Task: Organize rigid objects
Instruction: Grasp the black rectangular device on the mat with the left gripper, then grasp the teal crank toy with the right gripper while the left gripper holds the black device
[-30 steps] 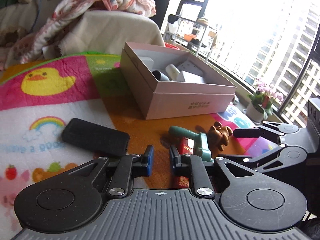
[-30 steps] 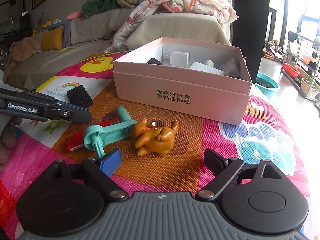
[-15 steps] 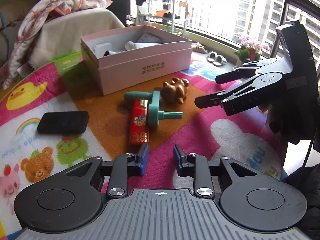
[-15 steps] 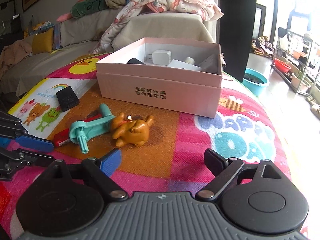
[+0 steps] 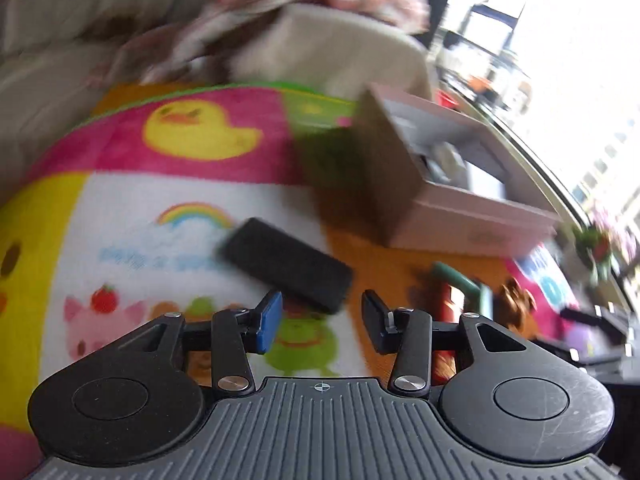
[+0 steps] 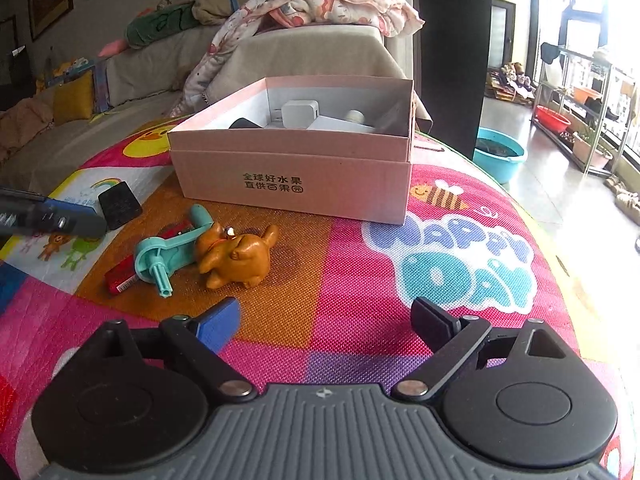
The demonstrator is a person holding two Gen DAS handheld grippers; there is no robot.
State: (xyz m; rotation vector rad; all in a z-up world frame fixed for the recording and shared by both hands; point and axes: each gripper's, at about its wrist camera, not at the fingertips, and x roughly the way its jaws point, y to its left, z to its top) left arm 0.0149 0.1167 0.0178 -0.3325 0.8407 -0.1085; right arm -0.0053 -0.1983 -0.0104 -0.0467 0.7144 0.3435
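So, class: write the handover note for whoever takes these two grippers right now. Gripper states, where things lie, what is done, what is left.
Left gripper: open, empty, jaws just been opening, pointed at the flat black rectangular block on the mat.
Right gripper: wide open, empty, facing the brown dog figurine.
Pink cardboard box: open, already holds a white charger cube and other pieces.
Left outside, on the colourful play mat: black block, figurine, teal plastic crank lying over a red flat pack.
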